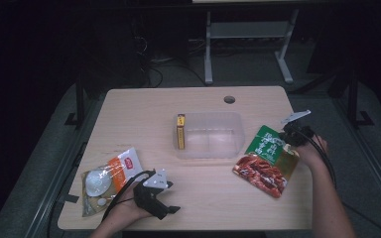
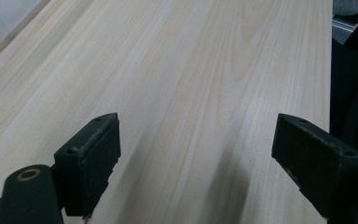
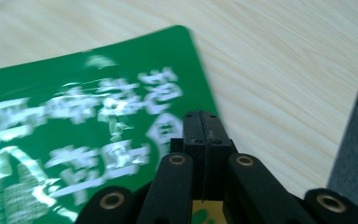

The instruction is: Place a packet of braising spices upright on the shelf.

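Note:
A green and red food pouch lies at the right side of the wooden table. My right gripper is at its far right corner. In the right gripper view the black jaws are pressed together at the edge of the pouch, whose white print is blurred. My left gripper hovers near the table's front left, open, with bare wood between its jaws. A clear plastic bin stands mid-table with a yellow box upright at its left end.
A clear bag with white round pieces and an orange label lies at the front left, just left of my left hand. A cable hole sits near the far edge. Beyond the table are a dark floor and a metal stand.

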A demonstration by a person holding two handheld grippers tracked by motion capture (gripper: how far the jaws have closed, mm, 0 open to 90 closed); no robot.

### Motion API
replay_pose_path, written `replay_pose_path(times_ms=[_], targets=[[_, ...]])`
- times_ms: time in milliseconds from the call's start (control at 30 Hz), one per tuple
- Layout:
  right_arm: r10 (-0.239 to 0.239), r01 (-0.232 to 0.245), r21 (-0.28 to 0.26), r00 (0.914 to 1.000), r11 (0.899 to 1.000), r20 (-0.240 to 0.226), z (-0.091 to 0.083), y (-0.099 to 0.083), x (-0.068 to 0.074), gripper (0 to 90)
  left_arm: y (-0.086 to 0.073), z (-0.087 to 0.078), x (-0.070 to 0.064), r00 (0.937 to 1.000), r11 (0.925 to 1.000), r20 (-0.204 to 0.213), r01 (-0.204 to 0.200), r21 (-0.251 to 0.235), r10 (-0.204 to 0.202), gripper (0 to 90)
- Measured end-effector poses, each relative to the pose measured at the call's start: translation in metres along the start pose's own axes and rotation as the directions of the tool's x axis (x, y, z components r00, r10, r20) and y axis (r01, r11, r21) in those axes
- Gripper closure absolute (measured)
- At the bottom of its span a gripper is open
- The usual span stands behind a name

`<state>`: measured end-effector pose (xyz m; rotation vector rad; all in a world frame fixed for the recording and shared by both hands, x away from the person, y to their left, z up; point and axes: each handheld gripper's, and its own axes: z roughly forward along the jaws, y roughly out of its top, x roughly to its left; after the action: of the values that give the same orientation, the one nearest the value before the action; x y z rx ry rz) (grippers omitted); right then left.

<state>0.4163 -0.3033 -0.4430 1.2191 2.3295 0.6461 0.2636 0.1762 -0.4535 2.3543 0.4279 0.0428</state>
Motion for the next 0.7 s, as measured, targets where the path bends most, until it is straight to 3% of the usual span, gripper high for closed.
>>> replay_pose_path(times_ms=[67, 200, 367, 700], targets=[[0.043, -0.043, -0.011, 0.9990, 0.999, -0.011, 0.004, 0.000, -0.006, 90.0, 0.000, 0.001, 0.000, 1.0000, 1.0000, 0.002, 0.004, 0.000, -0.004, 14.9], [0.049, -0.049, 0.004, 0.9988, 0.999, 0.001, 0.013, 0.002, -0.009, 90.0, 0.000, 0.001, 0.000, 1.0000, 1.0000, 0.002, 0.005, 0.002, -0.005, 14.9], [0.036, -0.036, 0.043, 0.9994, 0.998, 0.000, 0.021, -0.003, -0.009, 90.0, 0.000, 0.001, -0.001, 1.0000, 1.0000, 0.003, 0.004, 0.002, -0.004, 14.9], [0.016, -0.014, 0.073, 0.9993, 0.997, -0.034, 0.016, -0.004, -0.006, 90.0, -0.001, 0.000, -0.001, 1.0000, 1.0000, 0.001, 0.004, -0.002, -0.004, 14.9]])
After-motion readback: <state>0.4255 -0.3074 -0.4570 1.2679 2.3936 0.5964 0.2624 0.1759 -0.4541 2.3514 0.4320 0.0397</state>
